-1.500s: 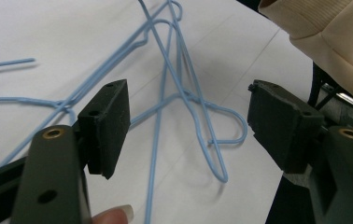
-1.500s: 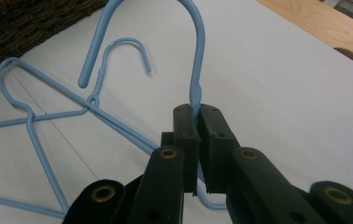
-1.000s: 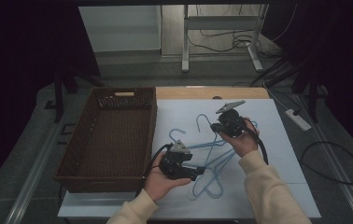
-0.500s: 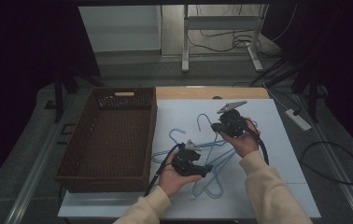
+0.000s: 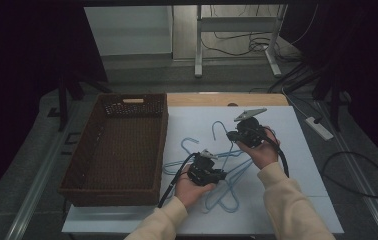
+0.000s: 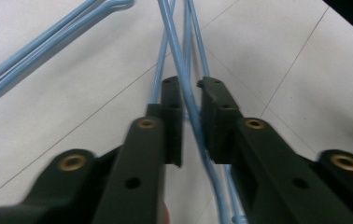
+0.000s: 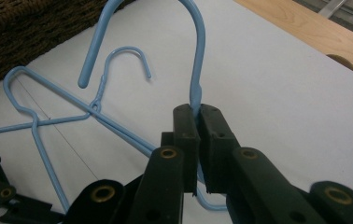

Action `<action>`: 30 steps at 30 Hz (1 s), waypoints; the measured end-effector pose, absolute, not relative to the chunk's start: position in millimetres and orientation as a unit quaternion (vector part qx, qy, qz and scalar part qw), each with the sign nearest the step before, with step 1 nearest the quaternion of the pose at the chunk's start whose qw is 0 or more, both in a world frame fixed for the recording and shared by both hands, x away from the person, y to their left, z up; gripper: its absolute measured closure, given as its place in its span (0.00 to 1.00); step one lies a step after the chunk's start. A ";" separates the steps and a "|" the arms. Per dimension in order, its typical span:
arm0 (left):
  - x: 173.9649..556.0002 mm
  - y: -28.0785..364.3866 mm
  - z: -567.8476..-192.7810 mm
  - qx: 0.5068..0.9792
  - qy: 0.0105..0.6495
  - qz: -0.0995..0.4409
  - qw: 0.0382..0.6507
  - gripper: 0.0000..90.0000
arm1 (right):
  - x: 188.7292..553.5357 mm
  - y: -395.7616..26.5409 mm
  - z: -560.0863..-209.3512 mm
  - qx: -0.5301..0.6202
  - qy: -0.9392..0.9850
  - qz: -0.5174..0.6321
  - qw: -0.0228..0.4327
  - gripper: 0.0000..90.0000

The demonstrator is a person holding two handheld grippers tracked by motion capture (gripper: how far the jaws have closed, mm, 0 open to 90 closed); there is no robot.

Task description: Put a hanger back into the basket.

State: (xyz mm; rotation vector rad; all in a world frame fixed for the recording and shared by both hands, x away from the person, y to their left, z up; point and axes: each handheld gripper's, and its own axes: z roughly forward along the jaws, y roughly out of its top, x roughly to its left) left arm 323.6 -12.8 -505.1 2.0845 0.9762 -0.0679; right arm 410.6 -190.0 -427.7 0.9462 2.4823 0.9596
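Two light blue wire hangers (image 5: 227,170) lie tangled on the white table (image 5: 297,200), just right of the brown wicker basket (image 5: 114,150), and both grippers are on them. Up top, the right gripper (image 5: 244,134) has the neck of one hanger (image 7: 195,70) pinched just below its hook, jaws all but together on the wire, with the hook curling up beyond the tips in the right gripper view. That looks like an anchoring hold to me: pin one hanger by the neck so the other can be worked free

Down near the person's side, the left gripper (image 5: 208,169) sits low over the crossed wires. Its jaws have just been closing, and in the left gripper view a blue wire (image 6: 184,70) runs straight between the two pads (image 6: 172,116). There's a narrow gap left; the wire rests against the inner face of the right-hand pad, while the left pad looks a hair off it. So a closing pinch rather than a firm grip, I'd say

The second hanger (image 7: 118,65), thinner hook and all, lies flat on the table beside the held one, its arms crossing underneath. The basket stands open and near, a likely place for whichever comes loose
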 end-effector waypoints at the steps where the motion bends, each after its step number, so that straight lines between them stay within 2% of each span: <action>1: 323.9 -12.4 -505.0 0.824 0.392 -0.031 0.409 0.89 | 410.5 -190.5 -427.4 0.331 0.868 0.336 0.159 0.96; 11: 324.2 -5.5 -500.7 0.800 0.419 -0.018 0.428 0.96 | 402.2 -205.0 -419.0 0.340 0.848 0.369 0.170 0.94; 12: 322.6 -4.4 -498.4 0.796 0.420 -0.014 0.436 0.96 | 396.4 -211.8 -415.9 0.336 0.841 0.384 0.179 0.87; 16: 320.4 -1.9 -495.1 0.788 0.420 -0.013 0.449 0.96 | 380.1 -228.0 -413.4 0.345 0.818 0.419 0.192 0.68; 17: 320.4 -1.9 -495.1 0.788 0.420 -0.013 0.449 0.96 | 380.1 -228.0 -413.4 0.345 0.818 0.419 0.192 0.68; 18: 320.0 -0.5 -494.0 0.785 0.421 -0.014 0.454 0.96 | 369.1 -237.3 -413.8 0.353 0.802 0.439 0.200 0.61; 24: 317.4 3.5 -488.2 0.775 0.416 -0.025 0.475 0.96 | 334.6 -263.8 -424.9 0.360 0.783 0.467 0.198 0.50; 30: 314.7 6.6 -481.1 0.769 0.413 -0.025 0.486 0.96 | 309.0 -283.8 -441.3 0.346 0.788 0.476 0.182 0.48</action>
